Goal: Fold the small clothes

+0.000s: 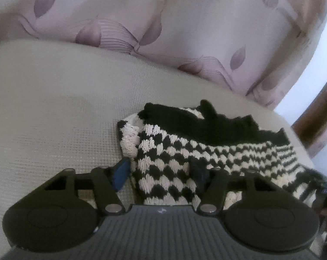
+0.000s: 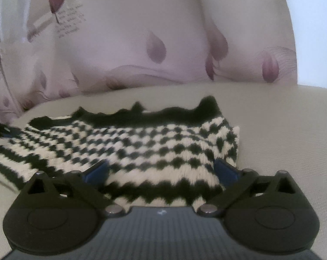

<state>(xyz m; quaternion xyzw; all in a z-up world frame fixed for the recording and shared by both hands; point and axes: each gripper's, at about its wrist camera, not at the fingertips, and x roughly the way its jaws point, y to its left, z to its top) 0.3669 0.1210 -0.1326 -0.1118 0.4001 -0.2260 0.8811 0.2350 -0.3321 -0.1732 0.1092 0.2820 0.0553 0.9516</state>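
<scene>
**Both my grippers sit at the near edge of the knit**

Right at my fingertips lies the small black-and-white knit [image 1: 174, 162]. My left gripper [image 1: 161, 171] has its jaws wide, with the knit's near left corner lying between them. My right gripper [image 2: 161, 171] is wide too, and the knit's near right edge sits between its blue pads [image 2: 97, 170]. I cannot tell if any pad is pressing the wool yet; neither one looks closed on it.

The knit spreads away from me and runs long from side to side. One end is by my left gripper, the other by my right, so both are about as near. Its black wavy edge [image 2: 170, 110] lies on the far side. I think the next move is to pinch the near edge and carry it over to that black edge.

Under the knit is a soft beige cushion [image 1: 55, 108] with a tiny grid weave. Past it hangs a pale pink curtain [image 2: 120, 43] with purple leaves. Bright light shows at the right.
</scene>
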